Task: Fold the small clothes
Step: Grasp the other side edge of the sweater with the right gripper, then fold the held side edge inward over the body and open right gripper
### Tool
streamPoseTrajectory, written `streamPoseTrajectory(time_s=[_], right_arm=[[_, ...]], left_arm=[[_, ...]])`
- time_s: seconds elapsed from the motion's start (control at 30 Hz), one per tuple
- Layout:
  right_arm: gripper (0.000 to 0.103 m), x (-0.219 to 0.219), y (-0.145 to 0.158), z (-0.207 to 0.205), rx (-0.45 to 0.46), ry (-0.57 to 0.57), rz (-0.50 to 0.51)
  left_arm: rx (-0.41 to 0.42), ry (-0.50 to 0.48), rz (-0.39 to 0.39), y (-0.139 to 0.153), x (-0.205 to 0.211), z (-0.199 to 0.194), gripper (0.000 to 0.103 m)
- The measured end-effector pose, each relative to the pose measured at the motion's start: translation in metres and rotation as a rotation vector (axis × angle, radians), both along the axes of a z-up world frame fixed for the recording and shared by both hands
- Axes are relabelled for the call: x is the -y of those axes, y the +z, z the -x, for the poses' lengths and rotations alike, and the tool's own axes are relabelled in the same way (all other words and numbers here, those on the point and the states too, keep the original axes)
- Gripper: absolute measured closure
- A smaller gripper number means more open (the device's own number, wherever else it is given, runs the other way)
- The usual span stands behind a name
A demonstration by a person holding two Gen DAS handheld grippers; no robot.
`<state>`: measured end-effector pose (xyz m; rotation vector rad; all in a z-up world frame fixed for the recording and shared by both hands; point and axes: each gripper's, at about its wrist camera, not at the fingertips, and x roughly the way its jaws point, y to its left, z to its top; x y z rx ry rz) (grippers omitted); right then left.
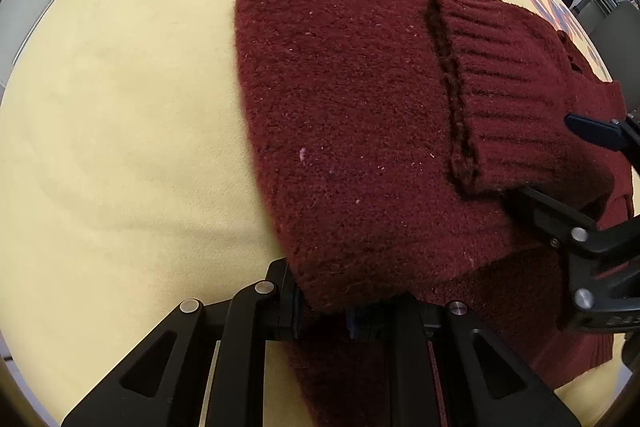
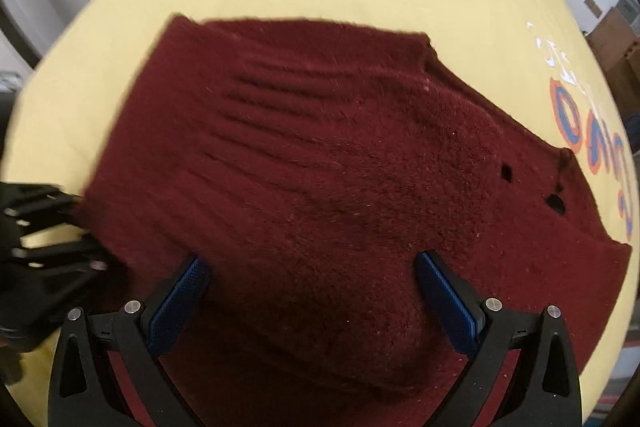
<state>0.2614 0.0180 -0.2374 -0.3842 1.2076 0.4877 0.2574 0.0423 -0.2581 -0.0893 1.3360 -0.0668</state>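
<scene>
The left claw [image 1: 324,311] reaches in low, pinching the near edge of the maroon sweater [image 1: 360,115] lying folded on the yellow worktop [image 1: 120,147]; fabric hides its tips. The right claw [image 2: 312,291], spread wide, hovers over the knit, probably not touching.

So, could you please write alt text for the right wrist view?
A dark red knit sweater lies partly folded on a yellow printed cloth, the open right gripper over its near edge. The left gripper meets the sweater's left edge.
</scene>
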Motion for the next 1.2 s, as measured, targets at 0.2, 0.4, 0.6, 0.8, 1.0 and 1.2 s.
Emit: streamPoseTrajectory(time_s=[0.2, 0.4, 0.6, 0.8, 1.0, 1.2], right_arm=[[0.062, 0.010, 0.011, -0.003, 0.023, -0.031, -0.015], [0.085, 0.044, 0.031, -0.018, -0.004, -0.129, -0.126], [0.086, 0.083, 0.050, -0.026, 0.010, -0.214, -0.167], [0.086, 0.126, 0.057, -0.031, 0.006, -0.321, -0.202], [0.086, 0.163, 0.042, -0.028, -0.030, -0.397, -0.224], [0.072, 0.182, 0.021, -0.022, -0.074, -0.463, -0.212]], left_arm=[[-0.001, 0.008, 0.020, 0.000, -0.033, 0.015, 0.089], [-0.009, 0.022, 0.029, 0.000, -0.060, 0.024, 0.089], [-0.004, 0.021, 0.032, 0.002, -0.073, 0.020, 0.089], [-0.001, 0.018, 0.016, 0.002, -0.078, 0.018, 0.089], [-0.004, 0.017, 0.021, 0.007, -0.080, 0.022, 0.089], [-0.004, 0.005, 0.002, 0.014, -0.069, 0.028, 0.089]])
